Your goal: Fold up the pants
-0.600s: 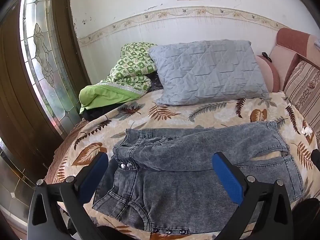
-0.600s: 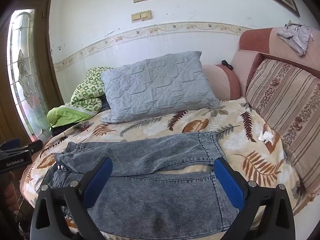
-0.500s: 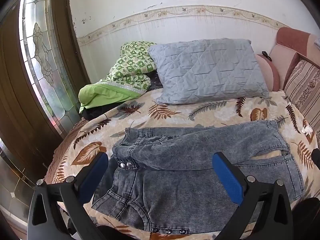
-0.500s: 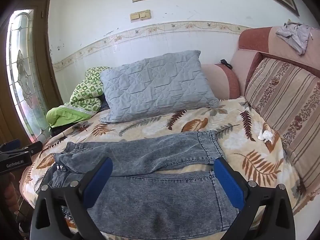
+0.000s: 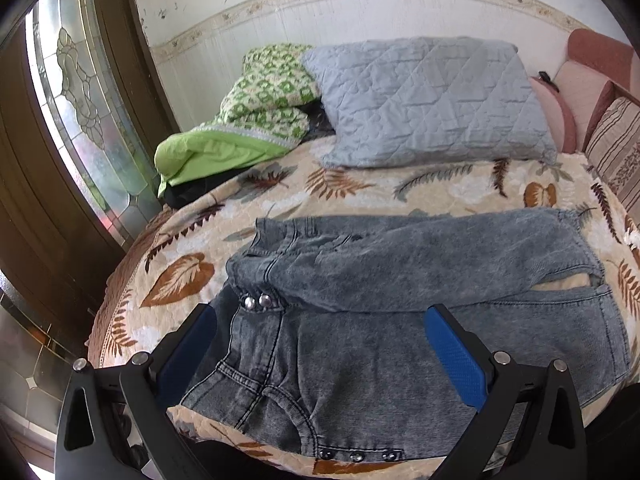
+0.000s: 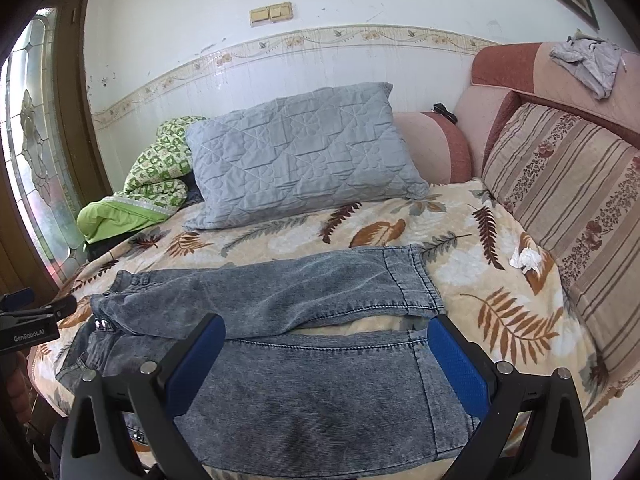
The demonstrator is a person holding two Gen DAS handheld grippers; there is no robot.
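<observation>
Grey denim pants lie spread on the bed, legs apart, so no fold is made yet. The left claw and right claw hover wide open, holding nothing.

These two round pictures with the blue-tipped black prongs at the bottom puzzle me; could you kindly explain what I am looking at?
Each picture comes from a wide-angle camera on a hand-held tool, one per hand, looking along its two prongs. The left tool looks over the waist end of the jeans; the right tool looks over the leg ends. The jeans lie on a leaf-patterned bedspread, in front of a grey pillow and a green blanket. Both tools are open, holding nothing.
</observation>
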